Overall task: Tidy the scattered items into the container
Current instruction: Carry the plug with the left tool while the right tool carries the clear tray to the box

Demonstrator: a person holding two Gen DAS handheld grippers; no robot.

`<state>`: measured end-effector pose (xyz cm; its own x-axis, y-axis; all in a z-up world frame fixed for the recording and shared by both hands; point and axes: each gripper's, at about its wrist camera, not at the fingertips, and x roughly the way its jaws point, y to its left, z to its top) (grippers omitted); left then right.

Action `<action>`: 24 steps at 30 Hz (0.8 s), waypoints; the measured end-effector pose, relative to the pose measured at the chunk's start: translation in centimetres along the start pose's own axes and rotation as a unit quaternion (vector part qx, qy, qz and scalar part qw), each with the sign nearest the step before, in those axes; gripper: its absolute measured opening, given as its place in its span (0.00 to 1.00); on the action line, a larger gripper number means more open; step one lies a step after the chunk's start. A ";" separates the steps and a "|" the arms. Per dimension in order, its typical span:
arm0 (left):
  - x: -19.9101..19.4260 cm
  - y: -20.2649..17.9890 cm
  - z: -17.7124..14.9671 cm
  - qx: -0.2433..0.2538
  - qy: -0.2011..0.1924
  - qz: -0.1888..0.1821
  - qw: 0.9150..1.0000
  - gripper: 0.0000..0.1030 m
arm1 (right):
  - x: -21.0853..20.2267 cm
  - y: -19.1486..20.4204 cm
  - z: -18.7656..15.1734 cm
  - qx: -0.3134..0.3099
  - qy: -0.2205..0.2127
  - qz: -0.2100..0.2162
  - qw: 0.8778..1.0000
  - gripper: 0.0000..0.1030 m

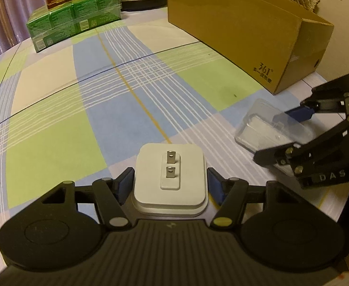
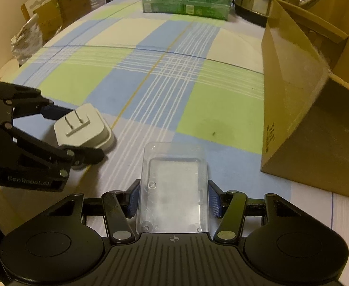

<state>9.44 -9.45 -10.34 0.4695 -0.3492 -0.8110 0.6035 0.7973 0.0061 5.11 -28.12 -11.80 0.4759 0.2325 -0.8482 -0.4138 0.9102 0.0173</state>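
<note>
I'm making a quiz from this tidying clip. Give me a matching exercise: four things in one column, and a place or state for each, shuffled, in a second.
Things
1. white plug adapter
2. clear plastic case
3. cardboard box
4. green packs

Places or states
A. open-topped, on the table's right side
B. between the right gripper's fingers
C. between the left gripper's fingers, prongs up
D. at the far end, under a red box

Pairs: 1-C, 2-B, 3-A, 4-D

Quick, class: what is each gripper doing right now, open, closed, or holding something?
Left gripper: closed on the white square two-prong plug adapter.
Right gripper: closed on the clear rectangular plastic case.
</note>
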 end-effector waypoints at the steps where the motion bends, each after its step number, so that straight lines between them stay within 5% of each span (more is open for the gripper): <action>1: -0.1 -0.2 0.0 0.003 0.001 0.000 1.000 0.58 | -0.2 0.0 0.0 0.001 -0.004 -0.001 1.000 0.52; 24: -4.1 -5.7 1.0 0.019 -0.030 -0.011 0.999 0.58 | -7.3 -2.6 -1.3 0.060 -0.051 -0.016 0.997 0.52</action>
<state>4.75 -13.08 -6.46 0.4930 -0.3970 -0.7742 0.6382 0.7698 0.0117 1.74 -32.62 -6.35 0.5663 0.2300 -0.7914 -0.3042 0.9508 0.0587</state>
